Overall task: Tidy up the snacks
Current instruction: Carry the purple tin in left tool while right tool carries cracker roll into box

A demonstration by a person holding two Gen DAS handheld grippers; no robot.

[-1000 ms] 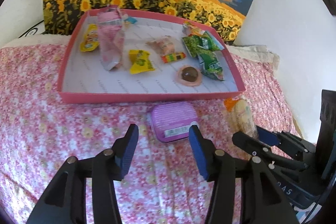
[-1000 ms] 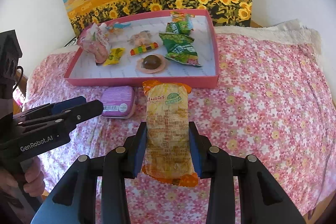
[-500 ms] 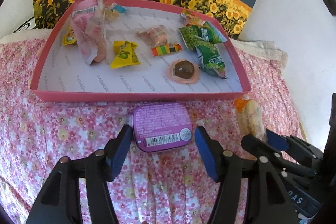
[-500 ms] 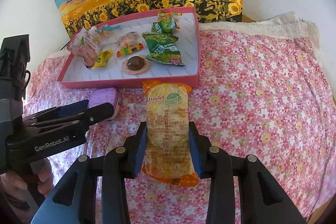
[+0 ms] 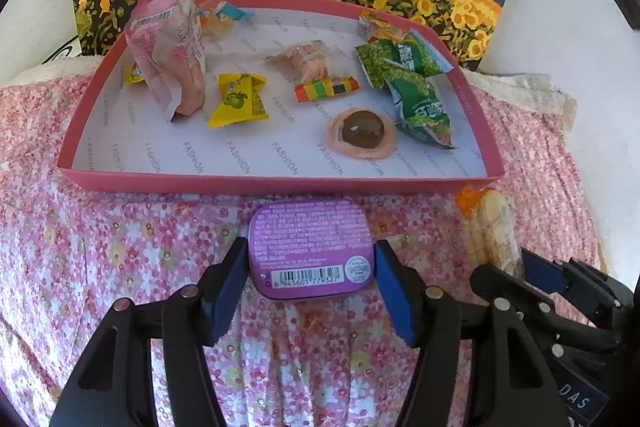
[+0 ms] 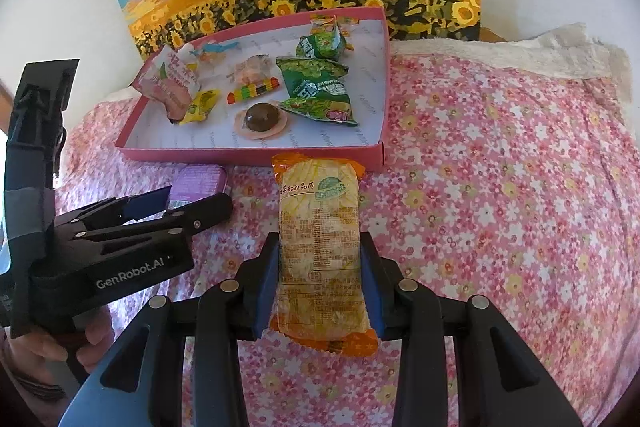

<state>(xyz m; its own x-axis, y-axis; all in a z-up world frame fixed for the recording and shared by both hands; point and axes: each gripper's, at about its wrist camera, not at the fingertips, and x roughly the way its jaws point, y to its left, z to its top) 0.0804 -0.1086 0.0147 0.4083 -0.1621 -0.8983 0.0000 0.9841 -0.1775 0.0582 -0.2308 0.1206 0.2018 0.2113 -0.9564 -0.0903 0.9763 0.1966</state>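
Left wrist view: left claw [image 5: 310, 285] open, just widened, straddling one purple tin [image 5: 310, 247] on the bed [image 5: 120, 247], pads clear; long axis crosswise; one pink tray [image 5: 280, 185] just beyond.

Right wrist view: right claw [image 6: 322, 285] clamped on one orange-ended packet [image 6: 322, 251], long axis pointing trayward.

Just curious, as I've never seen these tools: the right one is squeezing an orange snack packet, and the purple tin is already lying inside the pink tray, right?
Not quite. The purple tin is not in the pink tray; it lies on the flowered cloth in front of it, between the open left gripper fingers, as the left wrist view shows. The right gripper does squeeze the orange snack packet.
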